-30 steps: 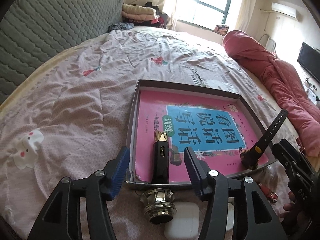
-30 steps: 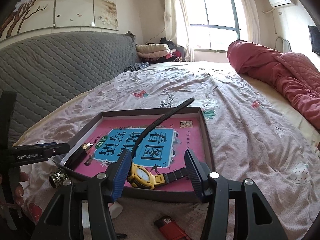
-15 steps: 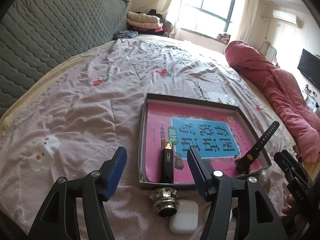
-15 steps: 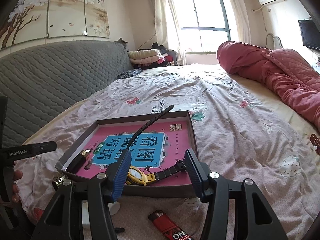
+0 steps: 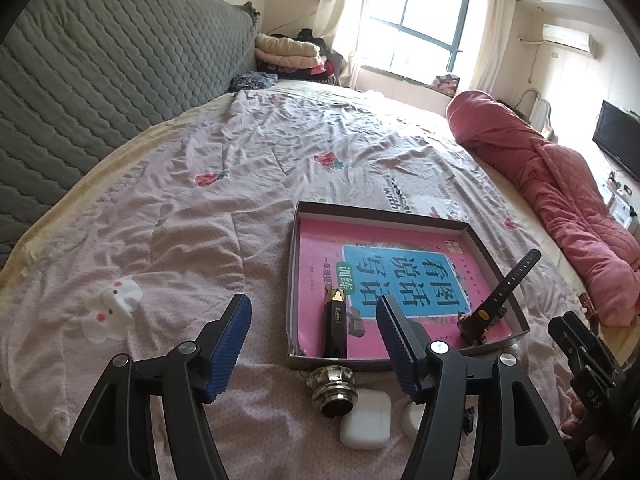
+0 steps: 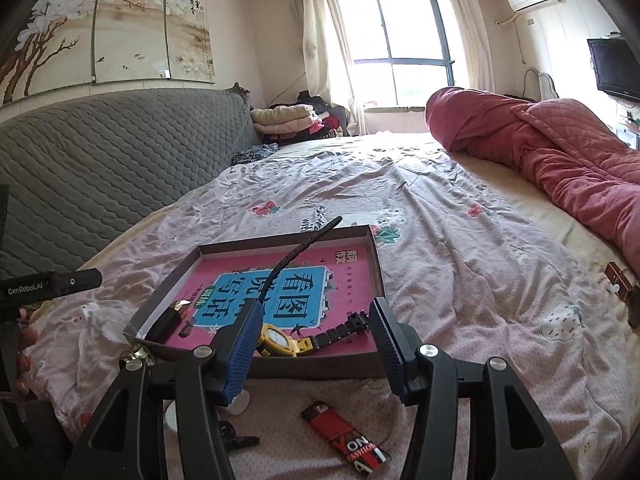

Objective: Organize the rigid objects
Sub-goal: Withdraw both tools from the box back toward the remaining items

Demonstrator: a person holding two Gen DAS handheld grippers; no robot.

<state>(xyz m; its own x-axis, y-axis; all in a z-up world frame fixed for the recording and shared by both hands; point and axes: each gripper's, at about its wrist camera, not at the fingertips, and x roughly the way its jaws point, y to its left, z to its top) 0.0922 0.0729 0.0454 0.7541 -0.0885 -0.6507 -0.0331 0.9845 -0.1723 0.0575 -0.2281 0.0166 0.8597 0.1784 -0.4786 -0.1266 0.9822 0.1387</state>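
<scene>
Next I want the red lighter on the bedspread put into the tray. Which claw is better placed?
Probably right. The red lighter lies just below the open, empty right claw, near the tray. The left claw, also open, faces the metal knob and white case.

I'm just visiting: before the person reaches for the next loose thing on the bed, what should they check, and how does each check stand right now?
1. Left gripper empty, jaws just opened: ok.
2. Right gripper empty, open: ok.
3. Black lighter inside box: ok.
4. Yellow watch inside box: ok, strap sticks up.
5. Metal knob, white case, red lighter still outside: not ok.
6. Room left in box: ok.
</scene>
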